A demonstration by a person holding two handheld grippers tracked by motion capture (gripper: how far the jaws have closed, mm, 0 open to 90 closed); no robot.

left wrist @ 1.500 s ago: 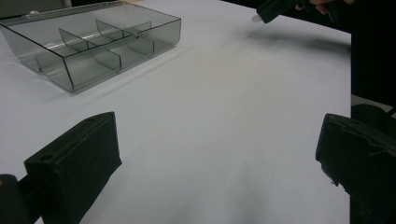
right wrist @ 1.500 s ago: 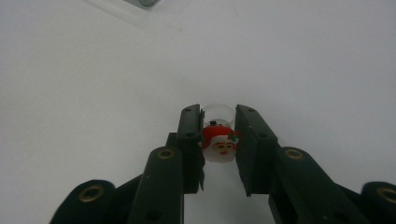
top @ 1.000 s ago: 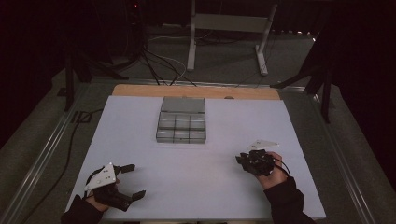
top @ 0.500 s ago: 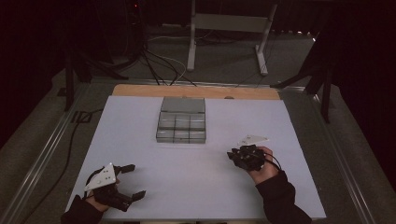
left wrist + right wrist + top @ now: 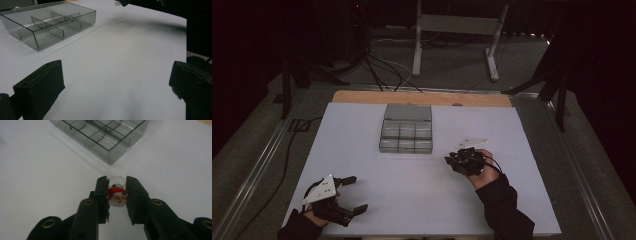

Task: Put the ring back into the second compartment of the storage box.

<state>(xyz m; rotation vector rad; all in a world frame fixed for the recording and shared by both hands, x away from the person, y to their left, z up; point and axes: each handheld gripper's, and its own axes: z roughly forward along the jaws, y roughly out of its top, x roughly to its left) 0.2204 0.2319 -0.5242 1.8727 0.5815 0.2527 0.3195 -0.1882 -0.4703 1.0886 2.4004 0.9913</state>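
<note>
Tongs on the right [image 5: 117,195] are clamped on a small Santa ring [image 5: 117,197], with a red hat and a little face, and a clear band sticks up behind it. The two black jaws press on it from both sides, just above the white table [image 5: 37,170]. In the high view the right tongs [image 5: 458,161] sit in the person's right hand [image 5: 482,170], near the front right corner of a grey see-through box [image 5: 407,135]. The box has small walls inside that split it into many little spaces, and its lid lies open behind it. The left tongs [image 5: 352,195] are down at the near left of the table, well apart from the box. Their jaws are wide apart with nothing between them. A dark sleeve [image 5: 504,212] covers the right arm.
</note>
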